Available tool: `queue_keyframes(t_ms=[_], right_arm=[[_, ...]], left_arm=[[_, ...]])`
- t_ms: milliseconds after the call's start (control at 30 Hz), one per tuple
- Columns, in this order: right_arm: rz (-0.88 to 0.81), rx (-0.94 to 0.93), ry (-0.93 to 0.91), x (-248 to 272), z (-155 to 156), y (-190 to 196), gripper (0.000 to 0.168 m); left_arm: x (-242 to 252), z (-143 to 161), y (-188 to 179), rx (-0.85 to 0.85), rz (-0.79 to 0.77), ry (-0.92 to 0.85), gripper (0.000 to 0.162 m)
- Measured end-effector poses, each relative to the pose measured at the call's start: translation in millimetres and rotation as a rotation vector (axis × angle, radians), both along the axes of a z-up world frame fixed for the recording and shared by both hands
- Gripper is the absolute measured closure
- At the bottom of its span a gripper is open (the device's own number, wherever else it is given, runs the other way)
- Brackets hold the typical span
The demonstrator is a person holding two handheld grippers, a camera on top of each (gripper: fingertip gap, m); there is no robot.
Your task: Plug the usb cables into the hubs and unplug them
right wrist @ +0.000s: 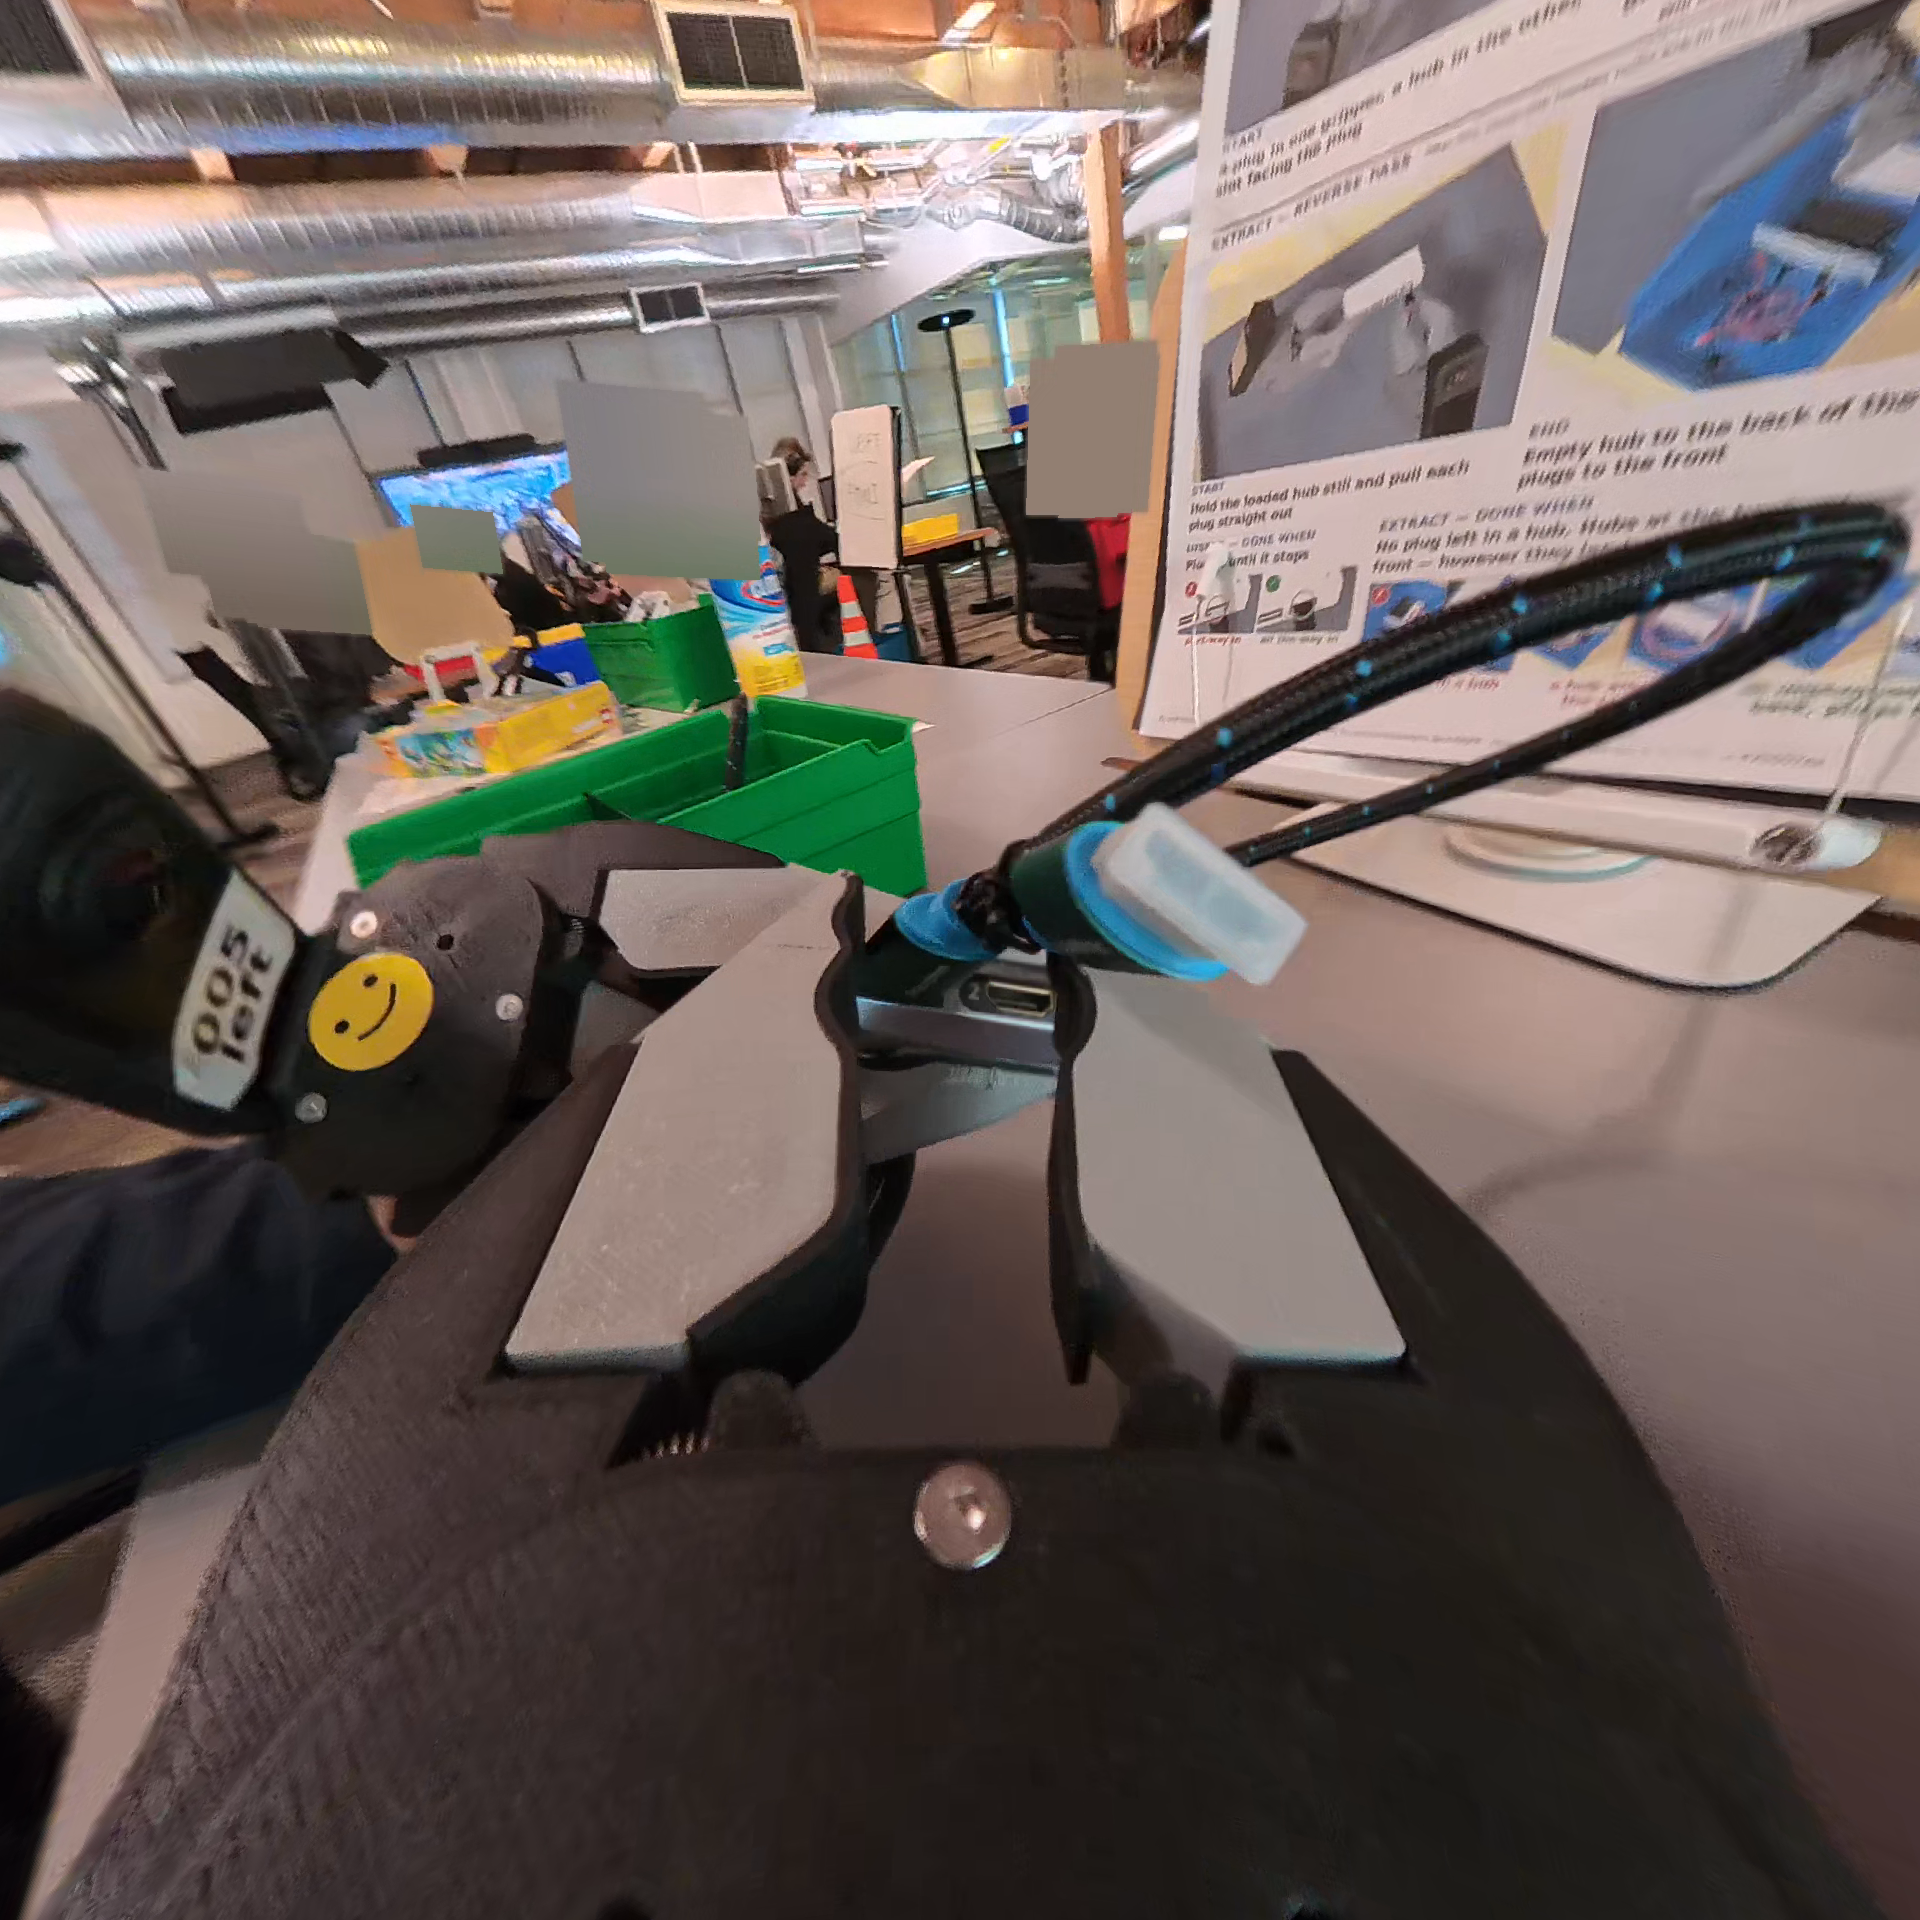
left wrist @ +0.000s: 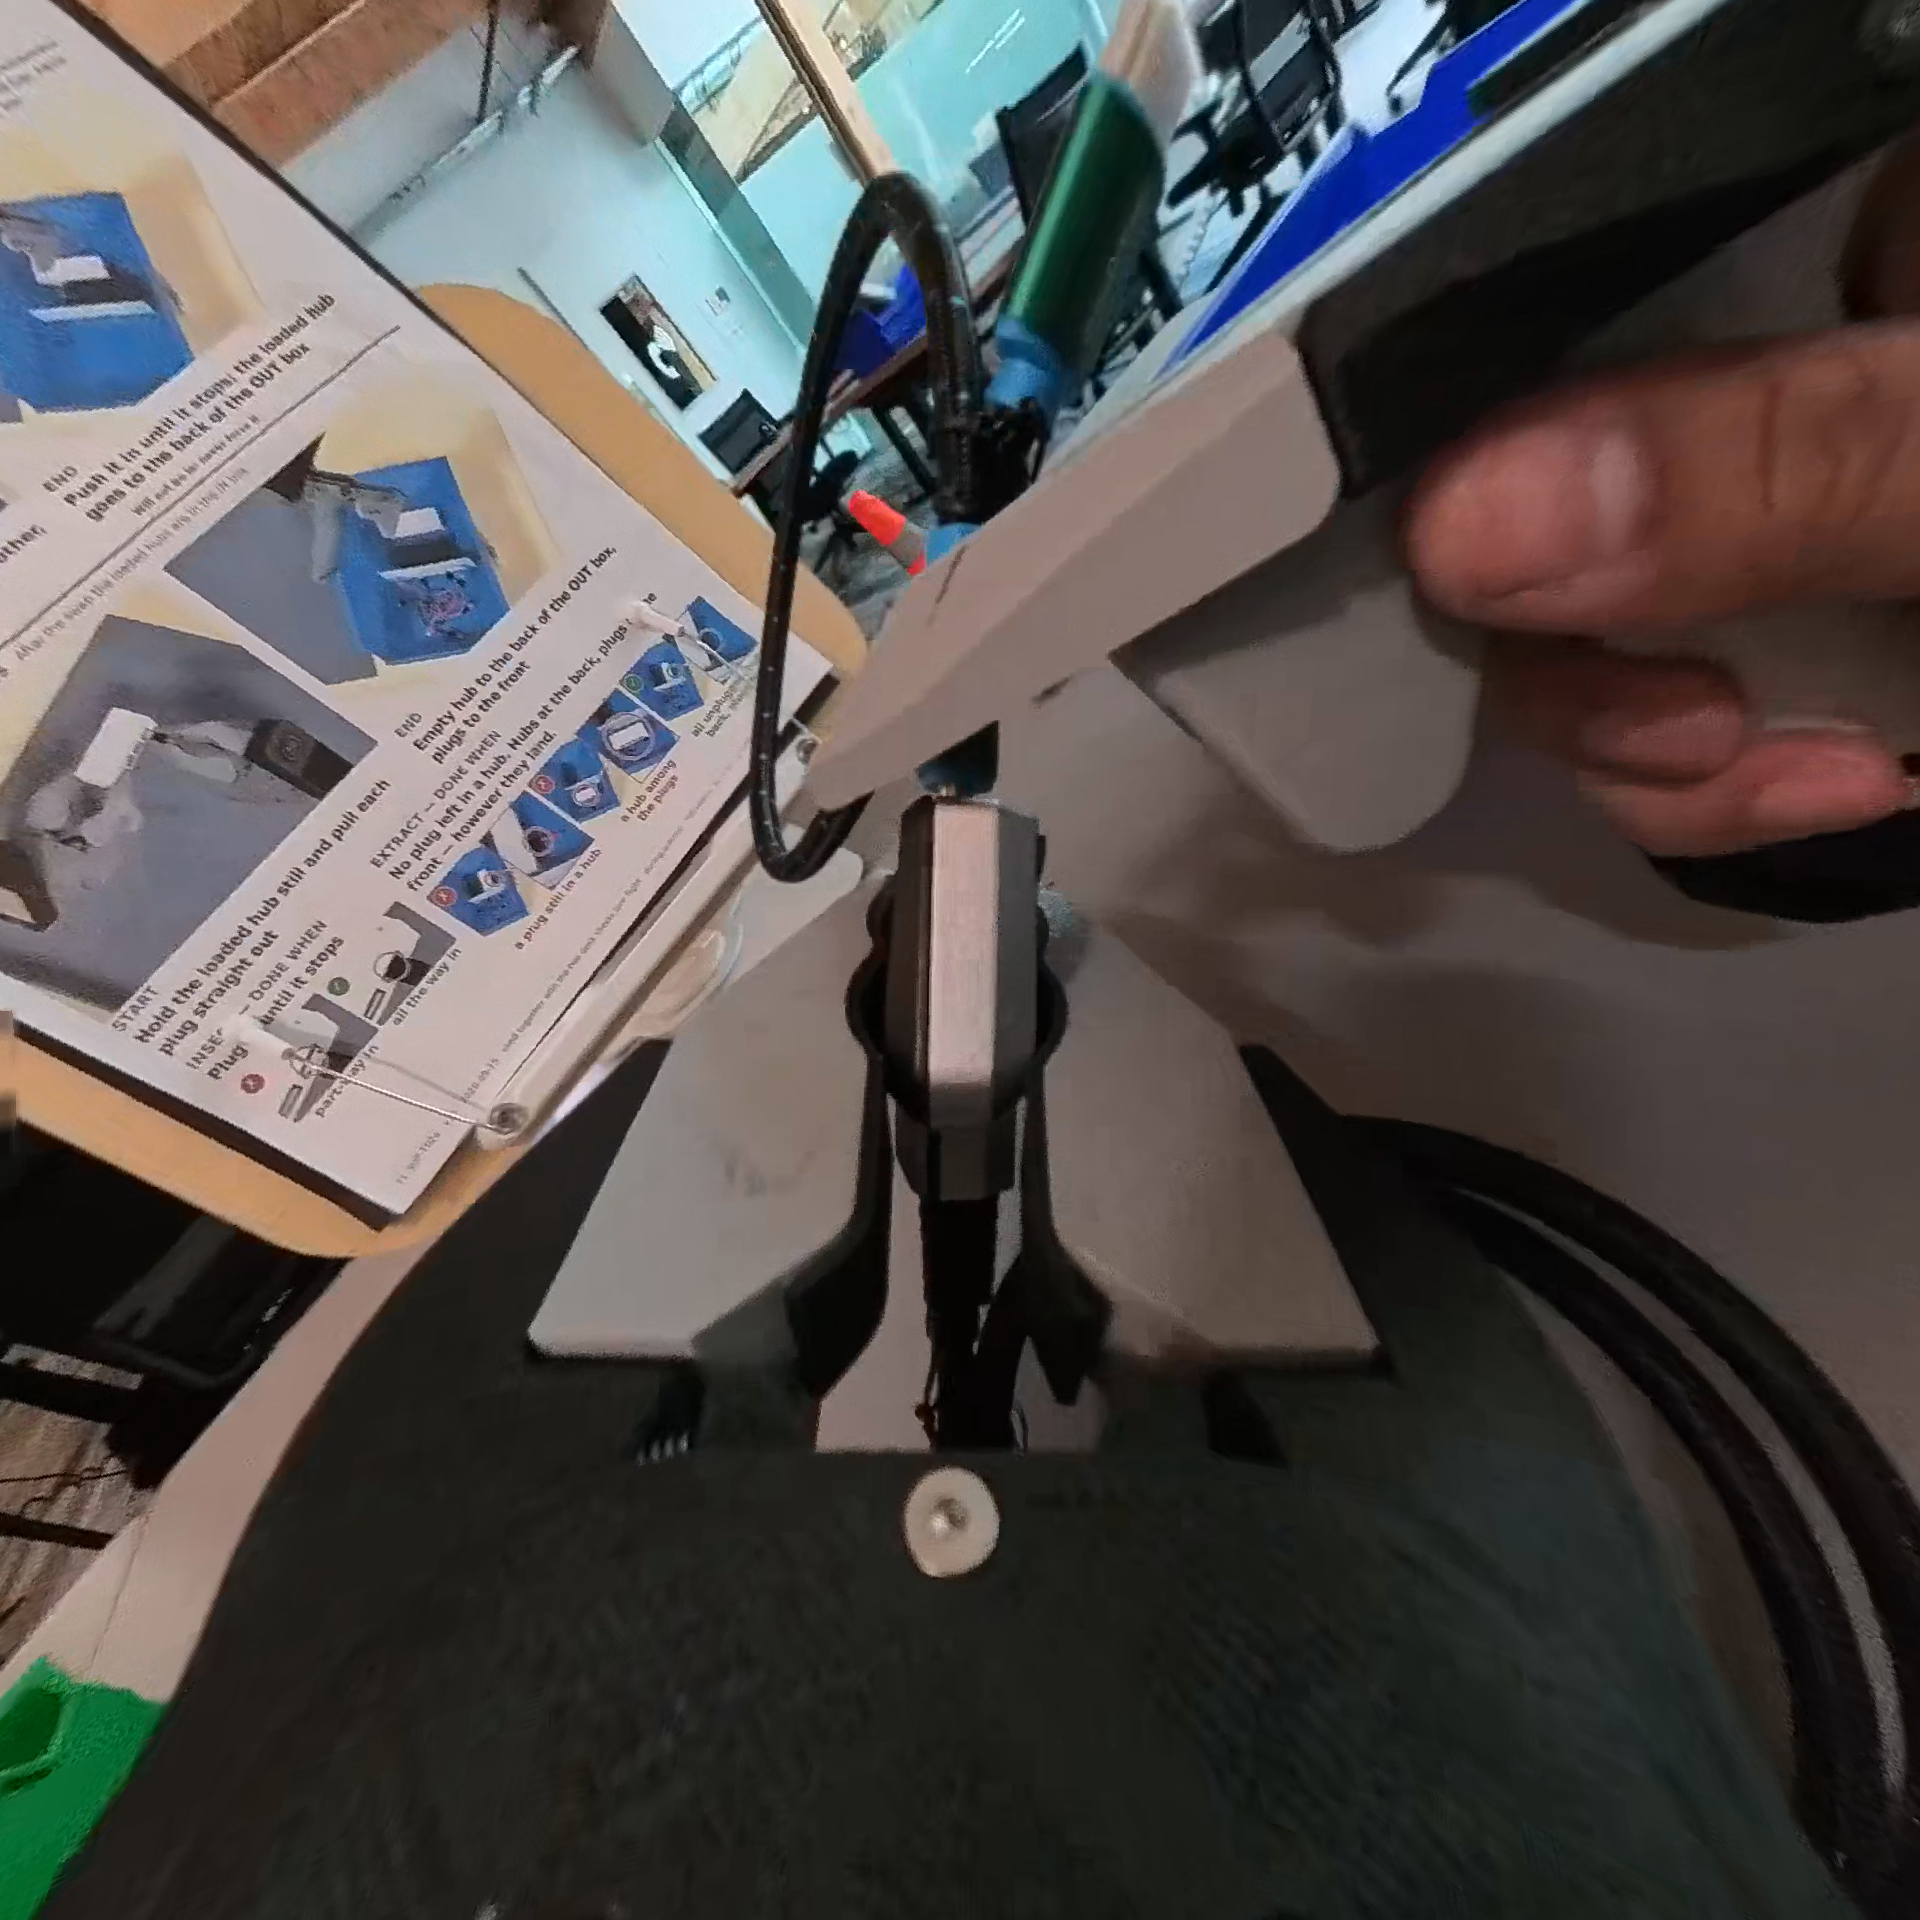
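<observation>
Left tool (left wrist: 961,997) clamped around grey hub (left wrist: 966,966); right tool (right wrist: 951,997) seemingly around half-hidden plug (right wrist: 914,961).

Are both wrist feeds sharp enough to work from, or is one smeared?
Left wrist view: hub in the left gripper fairly sharp; hand and background motion-blurred. Right wrist view: capped plug soft, instruction sheet blurred, fisheye bending at edges.
</observation>
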State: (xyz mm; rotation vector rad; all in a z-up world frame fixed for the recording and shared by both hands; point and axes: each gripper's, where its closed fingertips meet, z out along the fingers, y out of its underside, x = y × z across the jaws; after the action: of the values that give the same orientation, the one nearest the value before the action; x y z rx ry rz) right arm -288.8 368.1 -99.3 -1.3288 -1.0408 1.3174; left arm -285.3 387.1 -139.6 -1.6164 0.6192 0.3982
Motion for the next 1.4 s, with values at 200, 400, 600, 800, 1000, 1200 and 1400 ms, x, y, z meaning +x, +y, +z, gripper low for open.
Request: queue_keyframes(t_ms=[200, 400, 600, 800, 1000, 1200, 1400], right_arm=[[0.141, -0.215, 0.037, 6.6, 1.0, -1.6, 0.136], [0.202, -0.165, 0.049, 1.3, 4.6, -17.6, 0.142], [0.199, -0.178, 0.054, -2.5, 0.8, -18.8, 0.143], [0.209, -0.181, 0.075, -5.9, 1.7, -21.2, 0.151], [0.198, -0.2, 0.068, -3.5, 2.6, -17.6, 0.149], [0.186, -0.257, 0.068, -7.1, -3.5, -12.5, 0.149], [0.207, -0.33, 0.102, -6.1, -2.4, -11.5, 0.149]], left_arm=[[-13.5, 11.0, 0.9, 0.093, 0.081, 0.075, 0.144], [-12.5, 15.4, -1.8, 0.128, 0.039, 0.083, 0.144], [-6.5, 10.6, -0.6, 0.119, 0.031, 0.107, 0.144], [9.8, 9.6, -3.2, 0.106, 0.012, 0.131, 0.143], [5.6, 9.8, -1.2, 0.082, 0.015, 0.042, 0.144], [2.9, 0.5, 0.9, 0.012, -0.008, -0.044, 0.144], [6.7, 5.6, 0.8, 0.052, 0.043, 0.023, 0.143]])
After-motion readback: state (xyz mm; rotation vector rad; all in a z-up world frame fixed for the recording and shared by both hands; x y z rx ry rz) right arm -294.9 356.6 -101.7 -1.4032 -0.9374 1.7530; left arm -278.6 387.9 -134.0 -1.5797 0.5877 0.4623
